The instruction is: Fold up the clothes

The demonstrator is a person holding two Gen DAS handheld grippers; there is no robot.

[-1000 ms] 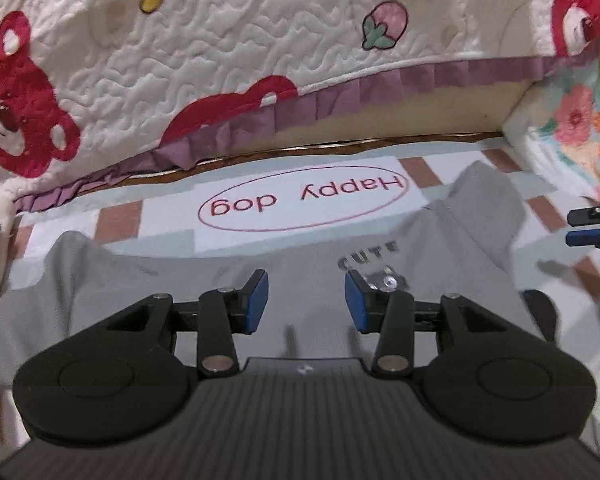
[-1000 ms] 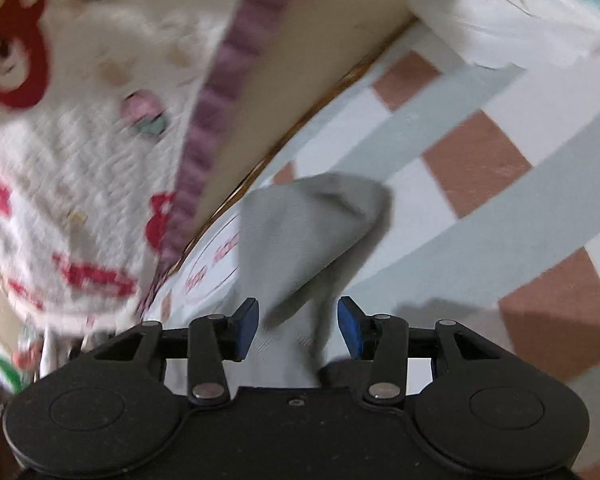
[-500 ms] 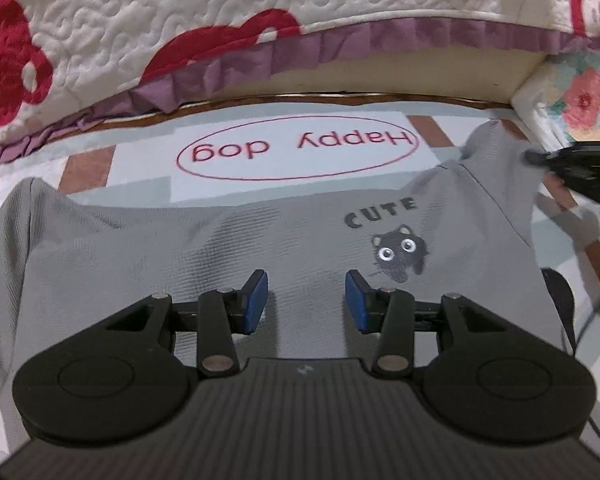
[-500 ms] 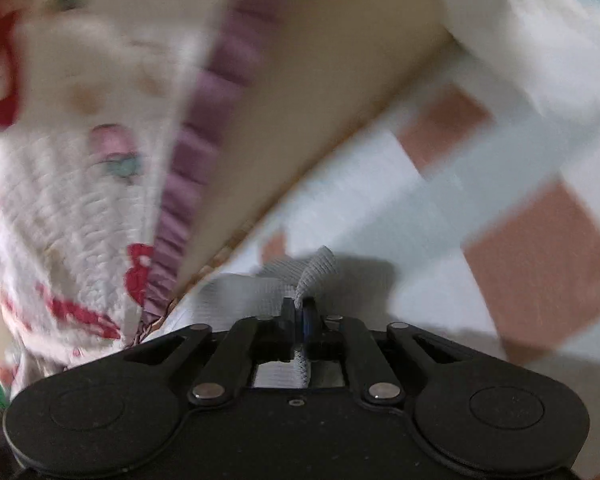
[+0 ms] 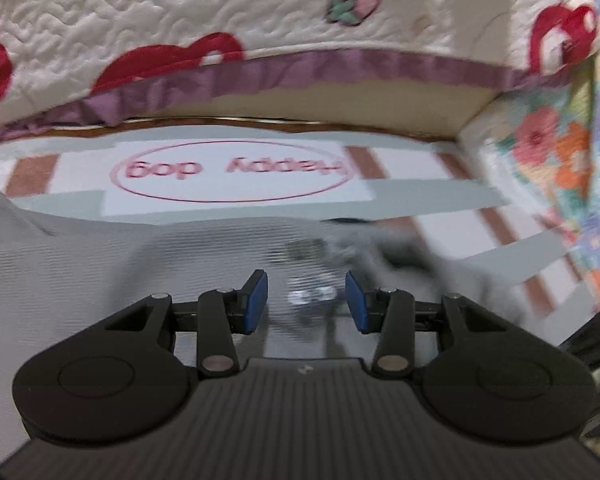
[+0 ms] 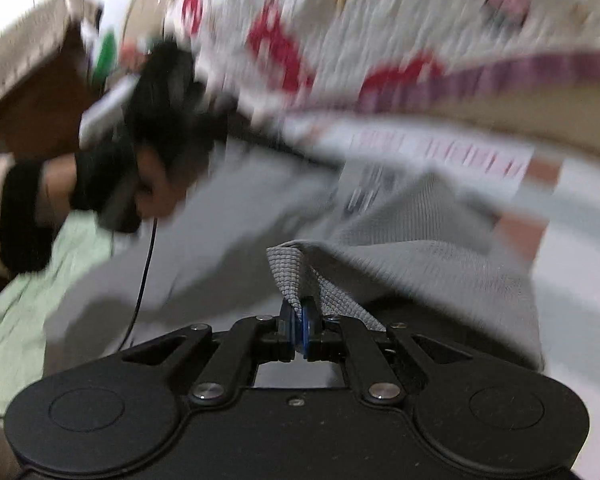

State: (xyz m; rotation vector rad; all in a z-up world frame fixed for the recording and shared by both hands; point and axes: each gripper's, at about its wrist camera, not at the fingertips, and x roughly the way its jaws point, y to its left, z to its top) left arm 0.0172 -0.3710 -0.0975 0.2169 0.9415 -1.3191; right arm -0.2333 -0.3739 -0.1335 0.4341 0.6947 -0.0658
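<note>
A grey knit T-shirt [image 5: 100,264] with a small cat print lies spread on a checked mat. My left gripper [image 5: 306,300] hovers open just above the shirt, its blue pads either side of the blurred print. My right gripper [image 6: 299,326] is shut on a fold of the grey T-shirt [image 6: 428,240], holding that sleeve edge lifted above the rest of the cloth. In the right wrist view a gloved hand [image 6: 140,168] holds the other tool at the left. Both views are motion-blurred.
The mat [image 5: 236,172] carries a pink oval with "Happy dog" upside down. A quilted bedspread [image 5: 220,20] with red bears and a purple frill hangs behind. Floral bedding [image 5: 560,168] is at the right. A pale green cloth [image 6: 24,304] lies at the left.
My right gripper went from open around the sleeve to shut on it, then swung it across over the shirt. The shirt's right side now looks bunched inward in the left wrist view.
</note>
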